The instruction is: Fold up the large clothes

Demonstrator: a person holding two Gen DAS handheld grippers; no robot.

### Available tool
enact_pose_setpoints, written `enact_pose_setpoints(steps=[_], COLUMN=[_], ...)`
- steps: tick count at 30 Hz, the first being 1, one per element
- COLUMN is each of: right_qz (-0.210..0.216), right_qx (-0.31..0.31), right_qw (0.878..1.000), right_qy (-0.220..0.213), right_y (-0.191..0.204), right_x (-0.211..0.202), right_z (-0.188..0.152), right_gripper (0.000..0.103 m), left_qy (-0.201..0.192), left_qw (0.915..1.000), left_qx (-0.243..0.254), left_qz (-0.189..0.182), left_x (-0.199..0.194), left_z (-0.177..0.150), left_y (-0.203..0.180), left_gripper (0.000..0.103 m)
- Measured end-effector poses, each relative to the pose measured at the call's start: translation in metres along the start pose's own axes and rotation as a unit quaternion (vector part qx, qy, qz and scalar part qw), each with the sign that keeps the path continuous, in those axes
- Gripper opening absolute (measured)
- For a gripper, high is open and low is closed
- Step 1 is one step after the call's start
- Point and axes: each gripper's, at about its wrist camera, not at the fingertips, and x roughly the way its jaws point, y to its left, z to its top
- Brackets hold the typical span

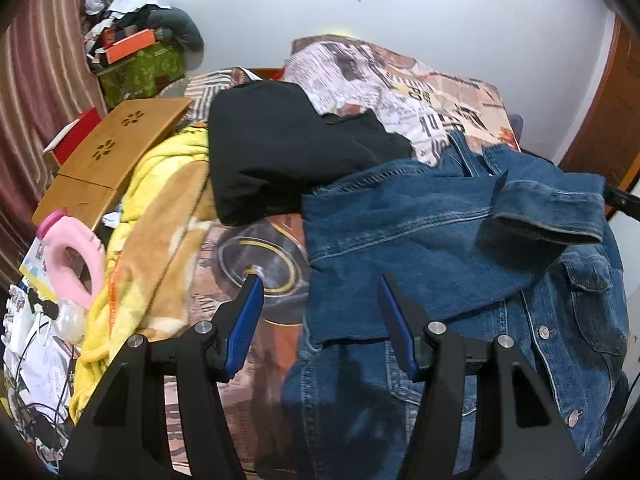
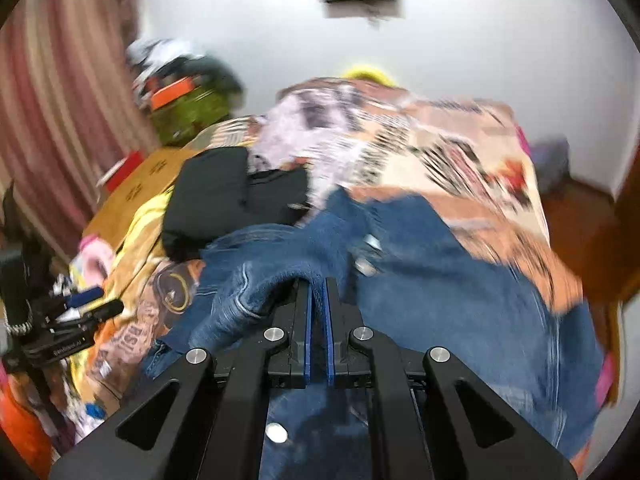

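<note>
A blue denim jacket (image 1: pixel 460 272) lies on the bed, one sleeve (image 1: pixel 548 208) folded across its back. My left gripper (image 1: pixel 318 284) is open and empty, hovering over the jacket's left edge. My right gripper (image 2: pixel 319 284) is shut on a fold of the denim jacket (image 2: pixel 440 280) and holds that fold lifted; the right wrist view is motion-blurred. The right gripper's black tip shows at the far right of the left wrist view (image 1: pixel 622 200), at the sleeve. A folded black garment (image 1: pixel 280 152) lies behind the jacket.
The bed carries a printed sheet (image 1: pixel 420 92), a yellow fleece blanket (image 1: pixel 160 208) and a wooden lap desk (image 1: pixel 116 156) on the left. Pink ring cushion (image 1: pixel 76 256), cables and papers crowd the left edge. A green box (image 1: pixel 140 68) with clutter stands by the curtain. A wooden door (image 1: pixel 604 132) is right.
</note>
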Motion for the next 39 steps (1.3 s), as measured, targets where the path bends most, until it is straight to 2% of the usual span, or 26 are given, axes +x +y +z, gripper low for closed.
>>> enact_pose_setpoints(steps=[5,9,14,17,19,22,23,27,31,37,39], right_qz=[-0.028,-0.058,-0.056,-0.034,-0.005,0.012,0.021,0.036,0.024,-0.033,-0.039], right_qx=[0.086,0.082,0.002,-0.033,-0.054,-0.086,-0.100,-0.142,-0.182,-0.252,-0.259], right_qw=[0.996,0.994,0.998,0.998,0.997,0.995,0.993,0.986,0.976,0.955,0.952], right_qy=[0.013,0.030,0.034,0.034,0.047,0.048,0.051,0.078,0.116,0.152,0.156], right_y=[-0.056,-0.076,-0.057,-0.046,-0.033,-0.016,-0.009,0.013,0.028,0.029,0.026], right_x=[-0.011,-0.016,-0.024,-0.025,-0.021,-0.013,-0.009,0.015,0.042,0.075,0.078], right_z=[-0.027,-0.042,-0.046,-0.044,-0.040,-0.039,-0.037,-0.037,-0.043,-0.056,-0.057], right_gripper=[0.004,0.004,0.005,0.009,0.025,0.043,0.045,0.046,0.046,0.046,0.046], left_qy=[0.019,0.031,0.042,0.050,0.052,0.052,0.053,0.060,0.069,0.080,0.082], left_qw=[0.9997,0.9991,0.9985,0.9981,0.9979,0.9977,0.9976,0.9973,0.9969,0.9963,0.9962], left_qx=[0.014,0.026,0.031,0.030,0.032,0.039,0.041,0.041,0.035,0.028,0.026], left_qz=[-0.007,-0.010,-0.015,-0.020,-0.022,-0.019,-0.018,-0.016,-0.015,-0.015,-0.016], left_x=[0.014,0.023,0.030,0.032,0.033,0.031,0.031,0.033,0.038,0.045,0.048], left_z=[-0.003,-0.006,-0.010,-0.012,-0.012,-0.014,-0.015,-0.018,-0.023,-0.029,-0.030], left_y=[-0.021,-0.036,-0.048,-0.051,-0.053,-0.056,-0.055,-0.052,-0.046,-0.040,-0.038], left_gripper=[0.058,0.058,0.058,0.058,0.058,0.058,0.058,0.058,0.058,0.058,0.058])
